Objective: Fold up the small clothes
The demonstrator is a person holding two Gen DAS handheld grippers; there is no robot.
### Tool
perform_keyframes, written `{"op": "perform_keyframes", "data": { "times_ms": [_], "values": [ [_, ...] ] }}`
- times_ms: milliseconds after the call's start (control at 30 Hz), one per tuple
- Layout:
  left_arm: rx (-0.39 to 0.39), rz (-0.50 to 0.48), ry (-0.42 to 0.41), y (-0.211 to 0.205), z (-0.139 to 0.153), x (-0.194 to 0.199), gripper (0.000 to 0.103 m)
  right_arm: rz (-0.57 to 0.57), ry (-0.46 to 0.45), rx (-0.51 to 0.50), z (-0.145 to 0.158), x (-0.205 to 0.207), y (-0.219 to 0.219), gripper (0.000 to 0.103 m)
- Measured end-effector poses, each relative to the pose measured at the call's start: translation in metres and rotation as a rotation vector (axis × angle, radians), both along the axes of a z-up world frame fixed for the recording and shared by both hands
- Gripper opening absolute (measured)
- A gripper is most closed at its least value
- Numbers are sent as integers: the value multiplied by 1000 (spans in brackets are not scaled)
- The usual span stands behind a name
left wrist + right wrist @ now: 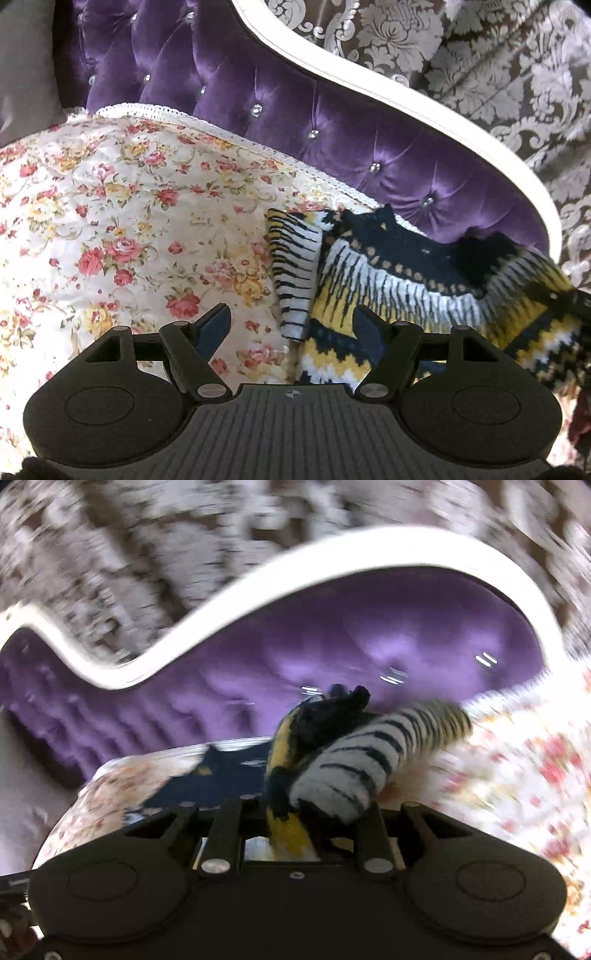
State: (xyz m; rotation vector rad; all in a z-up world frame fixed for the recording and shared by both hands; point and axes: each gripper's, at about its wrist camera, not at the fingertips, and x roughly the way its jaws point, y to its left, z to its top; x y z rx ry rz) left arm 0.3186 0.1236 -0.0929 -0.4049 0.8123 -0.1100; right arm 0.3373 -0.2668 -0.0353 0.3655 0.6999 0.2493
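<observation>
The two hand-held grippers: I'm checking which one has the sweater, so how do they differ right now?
The left hand-held gripper stands wide open and holds nothing, hovering over the floral bedspread. The right hand-held gripper has the knitted sweater bunched between narrow-set fingers. The left view is sharp; the right is blurred. Both face the purple headboard.

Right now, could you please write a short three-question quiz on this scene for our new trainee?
1. True or false: the left gripper has its jaws clamped on the sweater.
2. What lies between the right gripper's fingers? A) a bunched part of the knitted sweater B) a towel C) nothing
3. What colour is the tufted headboard behind the floral bedspread?

Key: 1 false, its jaws stand open and hold nothing. 2 A. 3 purple.
</observation>
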Motion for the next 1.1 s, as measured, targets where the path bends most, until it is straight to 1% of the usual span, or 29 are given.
{"op": "perform_keyframes", "data": {
  "times_ms": [67, 133, 233, 367, 500, 567, 600, 633, 667, 700, 733, 767, 800, 900, 933, 1100],
  "values": [
    [-16, 7, 2, 5, 1, -1, 71, 46, 11, -6, 6, 6, 29, 32],
    [-22, 19, 6, 11, 0, -2, 71, 90, 21, -9, 3, 13, 61, 32],
    [-32, 40, 8, 22, 0, -3, 72, 136, 49, -25, -11, 22, 107, 32],
    [-52, 67, 18, 36, 0, -3, 71, 147, 73, -75, -32, 27, 149, 32],
    [-72, 84, 19, 44, 0, -1, 72, 131, 69, -185, -44, 25, 178, 33],
    [-76, 88, 22, 46, 0, -1, 72, 139, 51, -271, -43, 22, 194, 34],
    [-79, 89, 24, 46, -1, -1, 72, 152, 37, -325, -43, 20, 202, 38],
    [-80, 89, 25, 46, -1, -1, 71, 169, 24, -386, -44, 18, 211, 40],
    [-80, 88, 26, 46, -1, -1, 72, 183, 15, -431, -43, 17, 218, 45],
    [-80, 87, 27, 46, -1, -1, 72, 205, 5, -471, -44, 15, 226, 55],
    [-81, 88, 26, 46, -1, -1, 72, 228, -1, -489, -45, 14, 231, 61],
    [-82, 90, 26, 47, -1, -2, 71, 253, -8, -497, -46, 12, 237, 74],
    [-85, 93, 25, 48, -1, -2, 72, 279, -18, -508, -47, 10, 243, 83],
    [-91, 105, 25, 52, -1, -2, 71, 337, -79, -564, -50, 3, 259, 84],
    [-92, 110, 26, 52, -1, -2, 72, 352, -93, -559, -50, 1, 260, 84],
    [-101, 125, 27, 57, -1, -1, 72, 402, -154, -402, -47, -8, 244, 84]
  ]
}}
